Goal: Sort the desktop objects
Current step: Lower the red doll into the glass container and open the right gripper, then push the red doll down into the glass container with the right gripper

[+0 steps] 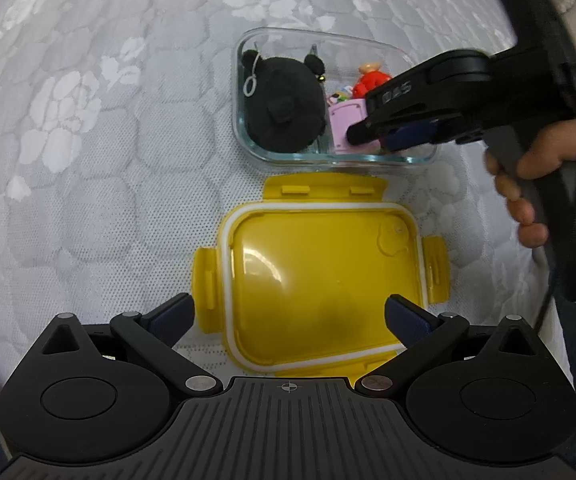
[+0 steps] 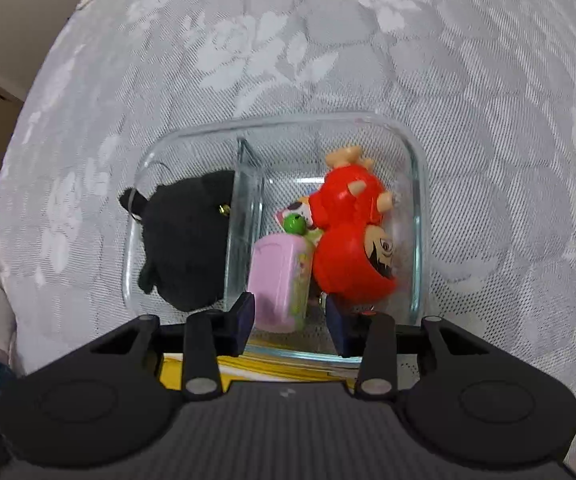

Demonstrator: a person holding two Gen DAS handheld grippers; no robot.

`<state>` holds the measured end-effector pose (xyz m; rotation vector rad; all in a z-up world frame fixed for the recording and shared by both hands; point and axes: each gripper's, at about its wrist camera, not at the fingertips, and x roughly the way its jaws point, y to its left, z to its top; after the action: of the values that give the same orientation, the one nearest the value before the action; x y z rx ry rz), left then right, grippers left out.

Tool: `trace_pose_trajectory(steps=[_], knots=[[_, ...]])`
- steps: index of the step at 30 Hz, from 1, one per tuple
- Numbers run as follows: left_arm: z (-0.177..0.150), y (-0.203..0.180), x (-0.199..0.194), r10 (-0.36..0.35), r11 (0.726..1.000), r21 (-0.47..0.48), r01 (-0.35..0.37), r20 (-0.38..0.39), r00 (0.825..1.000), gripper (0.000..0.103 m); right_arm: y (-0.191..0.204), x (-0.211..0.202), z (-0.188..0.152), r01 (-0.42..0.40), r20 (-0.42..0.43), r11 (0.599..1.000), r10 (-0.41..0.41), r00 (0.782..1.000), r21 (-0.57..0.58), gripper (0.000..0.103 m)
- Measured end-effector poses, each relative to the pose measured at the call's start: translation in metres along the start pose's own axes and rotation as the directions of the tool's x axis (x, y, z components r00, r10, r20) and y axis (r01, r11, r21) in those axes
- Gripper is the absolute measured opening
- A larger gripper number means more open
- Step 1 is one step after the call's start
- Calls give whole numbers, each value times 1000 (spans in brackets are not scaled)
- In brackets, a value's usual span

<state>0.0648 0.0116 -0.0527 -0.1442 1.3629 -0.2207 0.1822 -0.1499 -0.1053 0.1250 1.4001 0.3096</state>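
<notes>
Left tongs point(image 1: 288, 316): mine, spread wide and holding nothing, poised over the near end of the yellow lid point(image 1: 320, 276).
Right tongs point(image 2: 290, 326): mine, parted, gripping nothing; fingertips just inside the near rim of the glass container point(image 2: 422, 216), the pink case point(image 2: 280, 280) between them without clear contact.
Yellow lid: lies flat on the white floral quilted cover point(image 1: 88, 160), inner side up, clip flaps folded out, just beside the container's near wall.
Glass container: clear, split by a glass divider into two compartments.
Left compartment: black plush toy point(image 2: 188, 240) with a small gold bell, filling it almost wall to wall.
Right compartment: red figurine point(image 2: 352, 240) lying upside down, printed cartoon face showing; pink case upright beside it; small green-and-white trinket point(image 2: 298, 220) wedged behind.
Writing: raised marking on my right tongs' arm, too blurred to read.
Open room: broad bare cover left of and beyond the container.
</notes>
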Motion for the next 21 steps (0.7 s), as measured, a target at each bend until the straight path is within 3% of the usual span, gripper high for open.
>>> trace_pose_trajectory(steps=[2, 4, 9, 17, 21], knots=[[0, -2, -1, 8, 1000, 16, -8, 11, 1000, 103, 3, 5, -2, 6, -2, 1000, -6, 1000, -17, 42], [1, -3, -2, 12, 1000, 24, -12, 18, 1000, 103, 10, 5, -3, 13, 12, 998, -12, 1000, -62, 35], [2, -1, -1, 10, 1000, 13, -10, 12, 1000, 103, 18, 1, -5, 31, 43, 993, -26, 999, -117, 34], [2, 0, 1, 6, 1000, 2, -6, 3, 1000, 103, 20, -12, -1, -63, 84, 990, 74, 994, -124, 26], [2, 1, 1, 7, 1000, -3, -7, 1, 1000, 103, 26, -24, 2, -96, 121, 983, 116, 986, -158, 28]])
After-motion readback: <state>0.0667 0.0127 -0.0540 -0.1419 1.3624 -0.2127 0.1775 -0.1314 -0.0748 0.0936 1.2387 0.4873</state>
